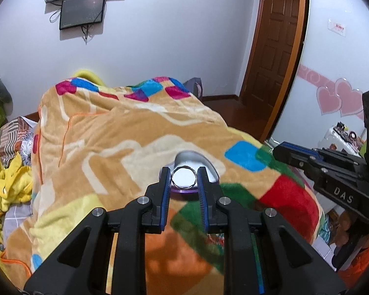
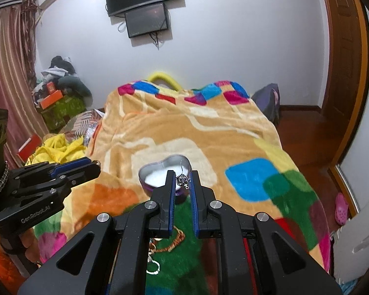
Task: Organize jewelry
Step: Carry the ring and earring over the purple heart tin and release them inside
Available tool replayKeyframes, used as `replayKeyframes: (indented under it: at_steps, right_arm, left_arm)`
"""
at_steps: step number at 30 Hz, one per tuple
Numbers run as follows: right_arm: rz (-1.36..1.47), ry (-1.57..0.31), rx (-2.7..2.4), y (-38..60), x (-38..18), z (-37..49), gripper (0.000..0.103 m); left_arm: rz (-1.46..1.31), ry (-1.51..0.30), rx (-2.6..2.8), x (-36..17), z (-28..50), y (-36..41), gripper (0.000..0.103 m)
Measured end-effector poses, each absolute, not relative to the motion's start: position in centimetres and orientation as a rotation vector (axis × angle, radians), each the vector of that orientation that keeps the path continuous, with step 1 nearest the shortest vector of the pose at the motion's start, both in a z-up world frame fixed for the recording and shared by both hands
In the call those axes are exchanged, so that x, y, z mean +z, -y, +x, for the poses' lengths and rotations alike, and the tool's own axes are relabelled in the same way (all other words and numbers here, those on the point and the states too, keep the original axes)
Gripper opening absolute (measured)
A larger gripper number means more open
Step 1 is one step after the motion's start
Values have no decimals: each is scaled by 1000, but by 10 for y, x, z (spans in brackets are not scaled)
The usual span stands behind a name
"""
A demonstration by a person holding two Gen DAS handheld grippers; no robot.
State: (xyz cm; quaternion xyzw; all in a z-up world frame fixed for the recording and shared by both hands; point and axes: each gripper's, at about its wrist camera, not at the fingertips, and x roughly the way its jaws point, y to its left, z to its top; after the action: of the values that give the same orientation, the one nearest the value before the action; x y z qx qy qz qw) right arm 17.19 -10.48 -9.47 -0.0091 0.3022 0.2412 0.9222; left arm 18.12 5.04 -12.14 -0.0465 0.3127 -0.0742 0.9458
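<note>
Left gripper first: its two blue-padded fingers are clamped on a silver ring, one pad against each side of the band, and the ring's opening faces the camera with white showing through it. Right behind and below the ring sits the heart-shaped tin, silver inside with a purple outer wall, resting on the patterned blanket. The ring hangs over the tin's near edge; whether it touches the rim can't be told from the left wrist view.

Over to the right gripper: the jaws are drawn in close, with only a narrow gap between the pads, and a small tangle of silver chain sits in that gap at the fingertips. It looks pinched there, a thin strand running up from it against the tin's far wall. From the right wrist view the tin is straight ahead, its white lining exposed, the fingertips reaching over its near rim so the chain is above the tin's interior.

More jewelry lies on the blanket below the right gripper: an orange-gold beaded chain just behind the fingers, and a silver hoop nearer the camera, both partly hidden by the gripper's body.

Each gripper shows up at the edge of the other's view, side by side, both pointing at the tin.
</note>
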Motion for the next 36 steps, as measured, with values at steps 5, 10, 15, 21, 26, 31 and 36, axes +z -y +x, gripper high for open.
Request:
replayKeyframes:
  at_steps: [5,10,15,21,26,31,36]
  right_arm:
    - [-25,-596,511,96,-89,179,10]
    - [-31,-584,525,88,-88,186,10]
    - [-40,-589,535,80,-92,194,10]
    - [-45,-622,554,74,-103,210,10]
    - [-46,-679,601,70,-116,226,10]
    - [-63,-736,625,67,-129,237,10]
    - [-116,-770,626,64,-139,244,10]
  left_arm:
    - [-105,-621,-152,-117,196,-58,20]
    - [-112,-624,-152,-120,210,-62,20]
    - [-114,-649,-160,-129,225,-63,20]
    - [-130,-693,-187,-142,240,-61,20]
    - [-129,-741,-207,-156,252,-60,20]
    - [-126,-786,-228,-168,263,-56,20]
    - [-115,-830,-249,-179,273,-51,20]
